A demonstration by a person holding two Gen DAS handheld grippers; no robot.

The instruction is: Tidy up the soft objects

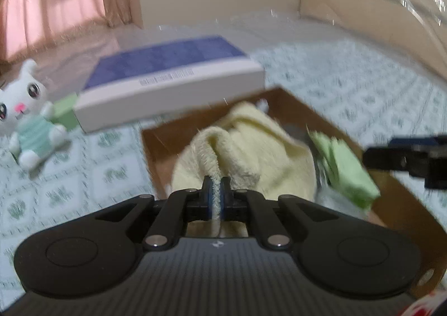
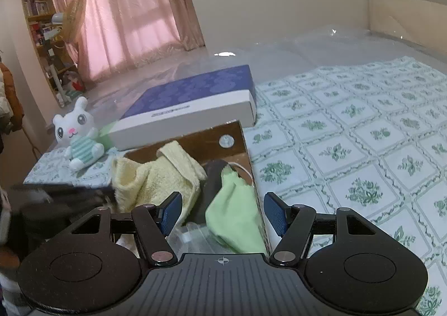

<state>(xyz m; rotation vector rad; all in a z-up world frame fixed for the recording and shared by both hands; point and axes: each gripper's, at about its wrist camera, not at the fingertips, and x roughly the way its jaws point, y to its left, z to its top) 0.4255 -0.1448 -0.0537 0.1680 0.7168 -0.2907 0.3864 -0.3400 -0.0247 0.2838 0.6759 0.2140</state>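
Observation:
My left gripper point(image 1: 215, 197) is shut on the edge of a pale yellow towel point(image 1: 251, 148), which hangs over an open brown cardboard box point(image 1: 156, 145). In the right wrist view the yellow towel point(image 2: 156, 176) drapes over the box point(image 2: 204, 140) beside a green cloth point(image 2: 237, 215). The green cloth point(image 1: 346, 170) also lies in the box in the left wrist view. My right gripper point(image 2: 223, 215) is open and empty, hovering above the green cloth; it shows at the right edge of the left view point(image 1: 405, 159). A white bunny plush point(image 1: 28, 120) point(image 2: 78, 134) sits left on the bed.
A flat blue-and-white box point(image 1: 173, 76) point(image 2: 192, 103) lies behind the cardboard box, with a small green block point(image 1: 65, 112) next to it. The bed has a green-patterned quilt point(image 2: 349, 148). A dark object point(image 2: 215, 176) lies inside the cardboard box. Curtains and a bookshelf stand far left.

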